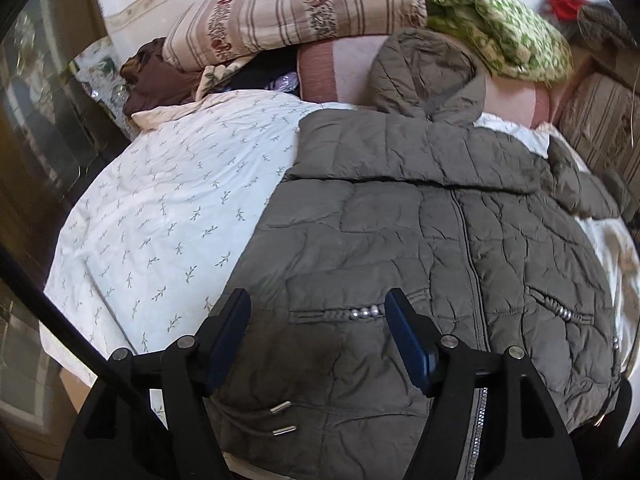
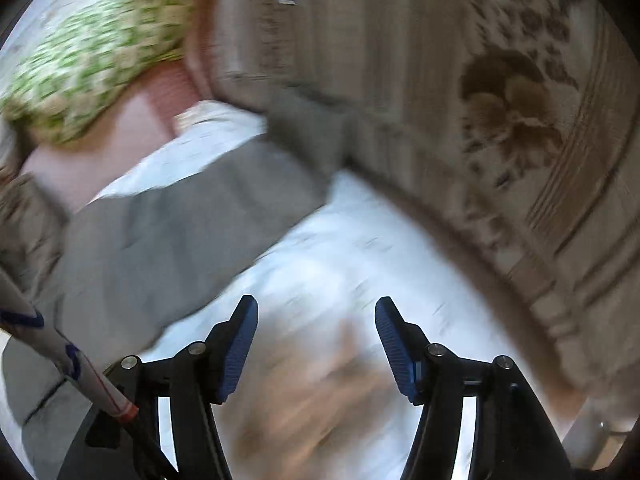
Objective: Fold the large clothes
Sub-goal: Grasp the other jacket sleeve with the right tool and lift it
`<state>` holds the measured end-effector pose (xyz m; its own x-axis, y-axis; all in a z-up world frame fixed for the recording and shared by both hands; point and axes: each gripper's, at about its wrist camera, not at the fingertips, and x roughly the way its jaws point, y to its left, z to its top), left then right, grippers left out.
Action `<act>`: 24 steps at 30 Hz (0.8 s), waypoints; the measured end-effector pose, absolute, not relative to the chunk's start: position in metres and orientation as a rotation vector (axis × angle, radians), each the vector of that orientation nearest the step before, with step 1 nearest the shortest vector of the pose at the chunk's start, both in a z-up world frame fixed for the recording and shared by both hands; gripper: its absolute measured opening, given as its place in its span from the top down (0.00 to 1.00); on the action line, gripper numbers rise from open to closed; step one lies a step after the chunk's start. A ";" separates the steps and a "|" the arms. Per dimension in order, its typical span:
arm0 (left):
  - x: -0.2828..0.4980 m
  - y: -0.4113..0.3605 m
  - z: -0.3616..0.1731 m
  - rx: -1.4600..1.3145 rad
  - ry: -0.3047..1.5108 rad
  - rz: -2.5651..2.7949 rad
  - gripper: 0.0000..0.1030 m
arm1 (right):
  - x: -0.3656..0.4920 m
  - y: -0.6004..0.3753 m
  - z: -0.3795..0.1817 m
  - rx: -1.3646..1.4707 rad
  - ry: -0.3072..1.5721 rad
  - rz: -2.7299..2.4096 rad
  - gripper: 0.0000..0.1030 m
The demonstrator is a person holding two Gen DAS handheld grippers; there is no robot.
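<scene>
While spread face up across the bed sheet, lies zipped and flat: the grey quilted jacket, hood at the far end toward the pillows, hem at the near edge, so the long axis runs near to far along the zipper. Hangs directly over the near hem, a little left of the zipper: left gripper, jaws apart and empty, with the beaded pocket trim showing between the blue pads. Seems folded across the chest already, judging by the straight band lying over the upper front, though cannot tell for certain which sleeve that is. Sits off to the right and rather blurred: right gripper, also spread wide with nothing held, over bare white sheet, with the jacket sleeve lying up and to its left and a patterned wall hanging beyond. Turns, most likely, on this: jacket straight ahead and below the left claw, but well to the left of the right one. Nearer by far, then, the left; would need a swing leftward from the right before any two-handed grab of hem or sleeve. Worth watching for slippery padding bunching instead of creasing cleanly.
</scene>
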<state>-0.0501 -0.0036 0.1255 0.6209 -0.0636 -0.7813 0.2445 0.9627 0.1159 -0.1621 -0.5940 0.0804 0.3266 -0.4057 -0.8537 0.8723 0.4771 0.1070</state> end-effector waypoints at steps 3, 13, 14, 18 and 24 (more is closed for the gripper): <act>-0.045 -0.015 0.122 0.234 0.900 -0.167 0.33 | -0.159 -0.627 0.073 0.658 0.861 -0.950 0.36; -0.033 -0.035 0.107 0.284 0.939 -0.131 0.33 | -0.102 -0.684 0.054 0.590 0.867 -1.065 0.60; -0.032 -0.034 0.106 0.280 0.941 -0.131 0.33 | -0.097 -0.685 0.052 0.598 0.873 -1.051 0.78; -0.030 -0.026 0.104 0.258 0.943 -0.135 0.33 | -0.095 -0.676 0.080 0.581 0.828 -1.014 0.92; -0.031 -0.002 0.101 0.192 0.956 -0.139 0.33 | -0.140 -0.687 0.132 0.674 0.695 -1.124 0.95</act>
<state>-0.0312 -0.0023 0.1014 0.5702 -0.0335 -0.8208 0.2022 0.9741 0.1007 -0.1404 -0.6868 0.1325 0.2755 -0.5605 -0.7810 0.9491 0.2877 0.1284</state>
